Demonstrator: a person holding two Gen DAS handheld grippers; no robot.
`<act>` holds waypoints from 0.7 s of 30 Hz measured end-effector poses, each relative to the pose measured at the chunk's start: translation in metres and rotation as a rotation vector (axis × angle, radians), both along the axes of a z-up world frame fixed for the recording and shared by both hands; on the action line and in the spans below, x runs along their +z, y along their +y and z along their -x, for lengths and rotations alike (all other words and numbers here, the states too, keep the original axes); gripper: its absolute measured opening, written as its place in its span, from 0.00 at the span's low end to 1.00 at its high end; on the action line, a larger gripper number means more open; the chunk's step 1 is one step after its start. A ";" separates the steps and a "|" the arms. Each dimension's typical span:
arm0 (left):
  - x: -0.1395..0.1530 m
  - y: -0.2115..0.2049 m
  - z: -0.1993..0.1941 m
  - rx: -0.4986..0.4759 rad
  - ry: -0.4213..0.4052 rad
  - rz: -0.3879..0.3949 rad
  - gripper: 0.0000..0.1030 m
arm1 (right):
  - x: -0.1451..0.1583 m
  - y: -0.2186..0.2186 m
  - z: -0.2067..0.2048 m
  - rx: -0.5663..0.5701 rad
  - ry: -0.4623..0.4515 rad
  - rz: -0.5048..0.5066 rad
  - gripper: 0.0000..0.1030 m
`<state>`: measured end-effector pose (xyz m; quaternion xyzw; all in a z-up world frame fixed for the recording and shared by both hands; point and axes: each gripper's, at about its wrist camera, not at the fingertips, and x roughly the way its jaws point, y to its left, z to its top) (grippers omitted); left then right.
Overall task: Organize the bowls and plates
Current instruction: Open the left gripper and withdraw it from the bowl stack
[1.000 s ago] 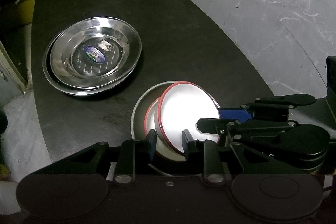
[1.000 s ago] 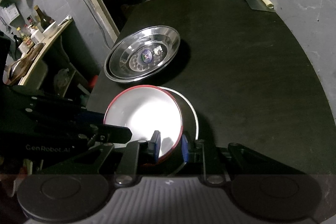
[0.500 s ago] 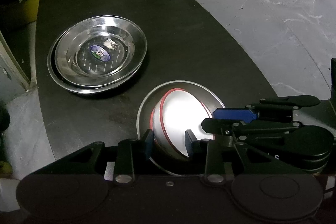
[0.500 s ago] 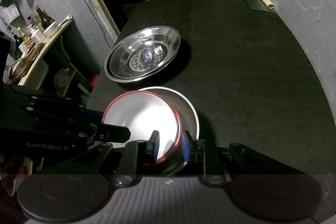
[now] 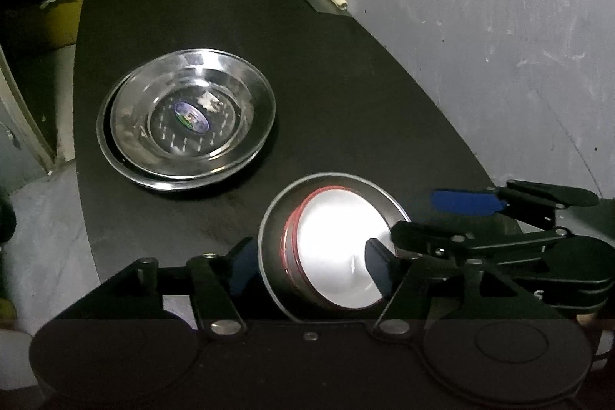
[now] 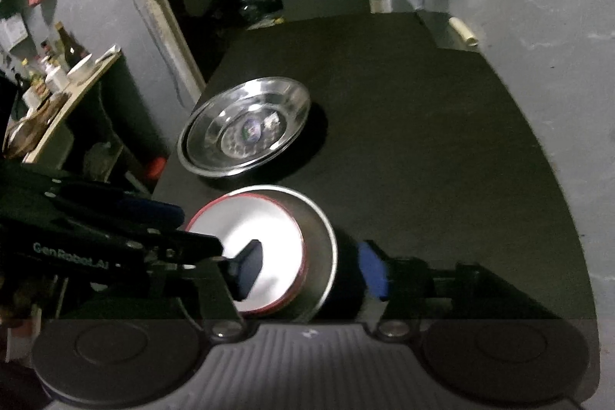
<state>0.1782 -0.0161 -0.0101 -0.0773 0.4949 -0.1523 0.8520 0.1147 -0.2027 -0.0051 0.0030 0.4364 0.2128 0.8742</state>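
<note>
— Reading "GenRobot.AI" on the left gripper (image 6: 246,258)?
— Yes. Both it and the right gripper (image 5: 430,229) are opening, gripping nothing. White bowl (image 6: 250,252) sits nested in the steel bowl (image 6: 323,237); plates (image 5: 188,118) stacked beyond.

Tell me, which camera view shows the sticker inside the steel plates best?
The left wrist view: the sticker in the stacked steel plates appears larger there, an oval with blue edge. In the right wrist view the sticker is smaller and blurred.
</note>
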 end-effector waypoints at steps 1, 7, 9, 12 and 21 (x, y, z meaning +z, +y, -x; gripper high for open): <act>0.001 0.001 0.001 0.004 -0.007 0.000 0.71 | 0.002 -0.002 0.001 -0.012 -0.008 0.006 0.72; 0.007 0.008 0.004 0.043 -0.047 -0.029 0.88 | 0.005 -0.014 0.002 -0.076 -0.025 0.035 0.93; 0.007 0.011 0.005 0.061 -0.057 -0.044 0.96 | 0.004 -0.017 0.002 -0.096 -0.031 0.046 0.98; 0.008 0.017 0.009 0.085 -0.088 -0.058 0.99 | 0.004 -0.020 0.003 -0.120 -0.041 0.056 1.00; -0.003 0.027 0.011 0.100 -0.077 -0.119 0.99 | -0.009 -0.024 0.005 -0.158 -0.032 0.165 1.00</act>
